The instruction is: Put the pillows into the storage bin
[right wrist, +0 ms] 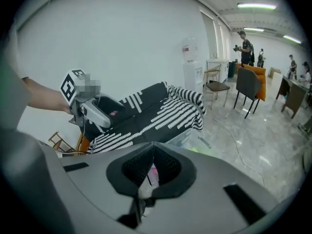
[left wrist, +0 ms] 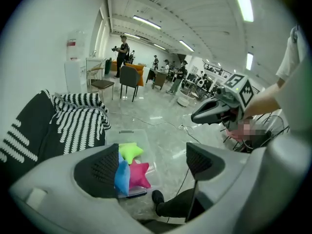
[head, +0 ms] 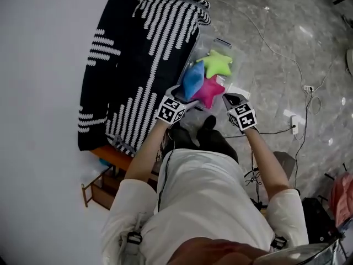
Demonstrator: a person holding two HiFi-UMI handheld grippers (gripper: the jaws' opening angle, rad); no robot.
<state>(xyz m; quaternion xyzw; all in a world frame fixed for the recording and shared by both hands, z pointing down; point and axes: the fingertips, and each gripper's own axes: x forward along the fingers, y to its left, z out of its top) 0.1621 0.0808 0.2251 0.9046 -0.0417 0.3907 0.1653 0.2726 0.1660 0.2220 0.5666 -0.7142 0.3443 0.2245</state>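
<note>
A clear storage bin (head: pixel 223 42) stands on the marble floor beside a striped sofa. Three pillows lie in it: a green star (head: pixel 217 63), a blue one (head: pixel 193 80) and a pink star (head: pixel 209 90). My left gripper (head: pixel 185 99) hovers over the bin's near left corner with its jaws wide open and nothing between them. In the left gripper view, the green star (left wrist: pixel 129 151), blue pillow (left wrist: pixel 122 177) and pink star (left wrist: pixel 139 174) show far below its pads. My right gripper (head: pixel 230 100) hangs at the bin's near right corner. Its pads (right wrist: pixel 165 165) are pressed together, holding nothing.
A black-and-white striped blanket (head: pixel 138 65) covers the sofa left of the bin. A wooden rack (head: pixel 102 187) sits at its near end. Cables (head: pixel 276 54) and a power strip (head: pixel 292 120) lie on the floor to the right. My shoes (head: pixel 208 123) are just short of the bin.
</note>
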